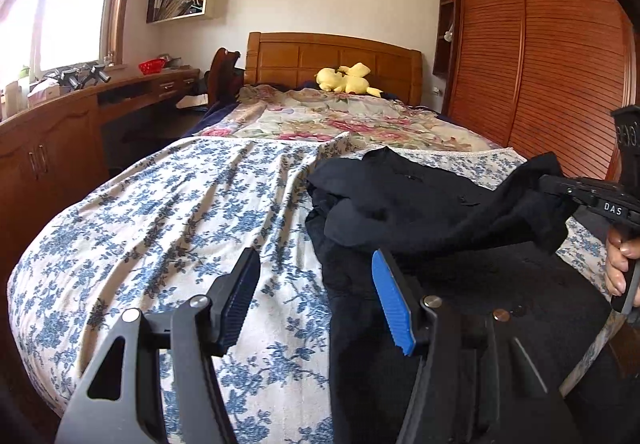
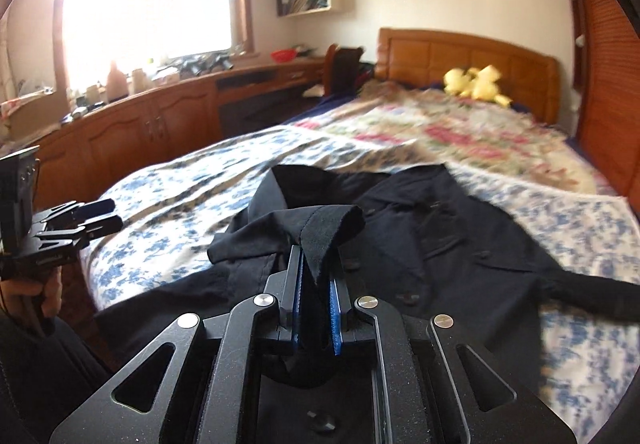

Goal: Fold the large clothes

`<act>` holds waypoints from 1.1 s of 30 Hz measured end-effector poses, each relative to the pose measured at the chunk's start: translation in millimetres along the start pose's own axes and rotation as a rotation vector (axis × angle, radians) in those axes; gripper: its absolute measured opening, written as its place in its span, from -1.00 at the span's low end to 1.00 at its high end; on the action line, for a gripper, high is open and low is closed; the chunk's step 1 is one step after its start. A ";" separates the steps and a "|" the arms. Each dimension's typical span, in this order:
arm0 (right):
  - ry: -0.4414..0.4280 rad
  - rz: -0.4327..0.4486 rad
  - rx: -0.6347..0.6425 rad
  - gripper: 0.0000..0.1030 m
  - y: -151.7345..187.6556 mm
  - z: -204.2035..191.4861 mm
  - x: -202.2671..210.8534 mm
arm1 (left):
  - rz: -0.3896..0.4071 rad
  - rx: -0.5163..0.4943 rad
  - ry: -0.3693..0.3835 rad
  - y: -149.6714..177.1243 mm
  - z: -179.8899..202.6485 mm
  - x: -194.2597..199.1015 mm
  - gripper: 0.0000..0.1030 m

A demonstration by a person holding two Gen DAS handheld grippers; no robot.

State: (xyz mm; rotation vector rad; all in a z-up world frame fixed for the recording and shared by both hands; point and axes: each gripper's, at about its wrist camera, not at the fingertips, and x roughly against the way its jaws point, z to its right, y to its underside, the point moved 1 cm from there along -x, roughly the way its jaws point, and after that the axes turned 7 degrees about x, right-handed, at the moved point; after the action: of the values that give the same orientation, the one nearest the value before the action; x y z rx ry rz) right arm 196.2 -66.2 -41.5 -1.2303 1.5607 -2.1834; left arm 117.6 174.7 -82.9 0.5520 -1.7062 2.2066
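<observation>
Between right gripper (image 2: 316, 276) jaws: we pinch limp black coat (image 2: 420, 228) hem; left gripper (image 1: 316, 300) gapes empty; seize opposite edge.

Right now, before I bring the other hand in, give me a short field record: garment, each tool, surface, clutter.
garment: black coat, lying buttons-up on the bed, one edge lifted
right tool: shut on a fold of the coat
left tool: open, empty, over the coat's left edge
surface: blue floral sheet at the near end of the bed
clutter: yellow plush toy by the headboard, clear of the coat
</observation>
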 end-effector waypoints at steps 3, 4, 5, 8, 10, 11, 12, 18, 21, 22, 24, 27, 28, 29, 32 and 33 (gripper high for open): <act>0.077 0.007 0.012 -0.84 6.0 9.4 17.1 | -0.004 -0.005 0.013 -0.2 6.5 -1.0 0.11; 0.113 0.007 0.021 -0.84 8.0 13.3 21.2 | -0.005 -0.007 0.018 -0.6 8.6 -1.4 0.11; 0.142 0.006 0.026 -0.84 11.3 16.6 24.6 | -0.007 -0.011 0.023 -0.7 11.7 -1.9 0.11; 0.233 -0.017 0.043 -0.84 21.6 30.1 30.6 | -0.005 -0.024 0.044 -1.8 21.1 -2.5 0.11; 0.294 -0.045 0.046 -0.84 29.7 42.1 30.2 | -0.007 -0.030 0.056 -2.2 27.1 -3.2 0.11; 0.315 -0.060 0.045 -0.84 33.2 48.1 29.0 | -0.007 -0.036 0.059 -2.3 30.7 -3.5 0.11; 0.342 -0.076 0.049 -0.84 37.8 54.0 27.3 | -0.008 -0.042 0.061 -2.2 33.9 -3.8 0.11; 0.367 -0.121 -0.001 -0.84 64.8 80.6 27.7 | -0.018 -0.078 0.072 0.0 52.6 -8.8 0.11; 0.343 -0.146 -0.017 -0.84 80.4 80.5 31.0 | -0.026 -0.089 0.079 1.5 58.3 -11.1 0.11; 0.333 -0.152 -0.021 -0.84 85.7 80.3 32.5 | -0.029 -0.090 0.082 2.0 60.2 -11.6 0.11; 0.317 -0.174 -0.026 -0.79 92.2 75.7 33.2 | -0.031 -0.095 0.087 3.1 63.7 -12.3 0.11; 0.294 -0.206 -0.026 -0.53 100.1 70.1 35.6 | -0.032 -0.103 0.093 3.9 69.7 -12.4 0.11; 0.293 -0.209 -0.025 -0.32 101.1 68.2 38.0 | -0.033 -0.106 0.095 4.3 71.9 -12.7 0.11; 0.297 -0.209 -0.024 -0.23 101.1 67.5 40.3 | -0.034 -0.108 0.097 4.8 73.1 -12.9 0.11; 0.277 -0.173 -0.025 -0.11 93.6 62.9 55.7 | -0.042 -0.109 0.101 5.3 75.3 -15.1 0.11; 0.271 -0.158 -0.026 -0.08 90.3 62.2 60.5 | -0.046 -0.110 0.102 5.9 75.9 -15.9 0.11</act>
State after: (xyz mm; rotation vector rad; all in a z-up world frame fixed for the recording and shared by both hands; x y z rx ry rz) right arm 174.8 -183.0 -81.4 -1.1395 1.6433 -2.5286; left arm 137.9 99.8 -78.6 0.4393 -1.7318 2.0584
